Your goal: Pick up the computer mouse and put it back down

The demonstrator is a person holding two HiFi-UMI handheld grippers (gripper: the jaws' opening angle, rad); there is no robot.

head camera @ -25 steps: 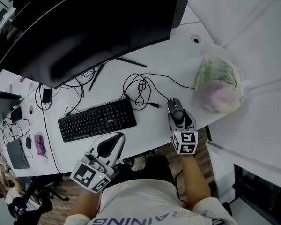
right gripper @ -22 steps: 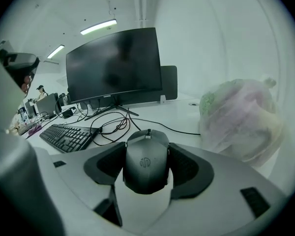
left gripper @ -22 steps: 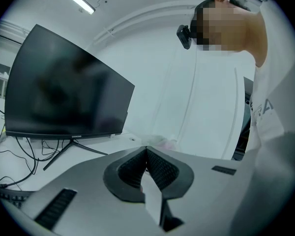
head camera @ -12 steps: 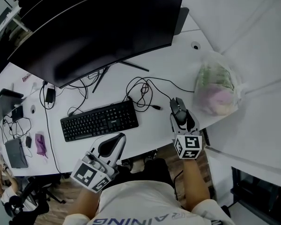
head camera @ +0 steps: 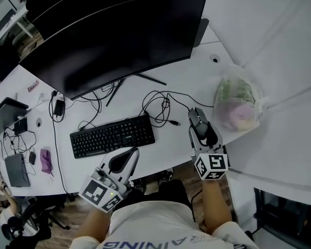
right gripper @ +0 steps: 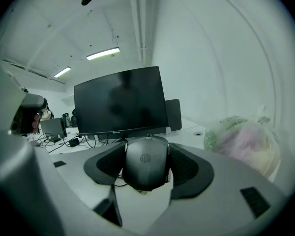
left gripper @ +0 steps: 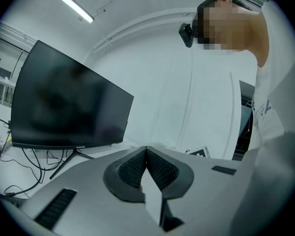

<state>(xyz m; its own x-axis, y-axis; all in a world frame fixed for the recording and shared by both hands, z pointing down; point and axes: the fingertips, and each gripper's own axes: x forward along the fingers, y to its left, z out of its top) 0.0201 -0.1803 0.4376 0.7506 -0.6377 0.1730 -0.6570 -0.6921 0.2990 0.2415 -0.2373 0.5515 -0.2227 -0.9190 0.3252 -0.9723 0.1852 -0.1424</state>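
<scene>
The black computer mouse [right gripper: 146, 167] sits clamped between the dark pads of my right gripper [right gripper: 146, 159], held up off the white desk [head camera: 176, 144]. In the head view the mouse [head camera: 198, 119] shows at the desk's near right edge with my right gripper [head camera: 203, 131] shut on it, its cable trailing left in loops. My left gripper [head camera: 125, 157] hovers at the desk's front edge below the keyboard; in the left gripper view its pads [left gripper: 160, 168] meet with nothing between them at the left gripper [left gripper: 146, 167].
A black keyboard [head camera: 112, 136] lies left of the mouse. A large dark monitor [head camera: 114, 38] stands behind it. A plastic bag with groceries [head camera: 237, 104] rests at the right. Cables, a charger and small devices crowd the far left of the desk.
My right gripper has risen with the mouse in it. The left gripper has lifted slightly at the desk's front edge.
</scene>
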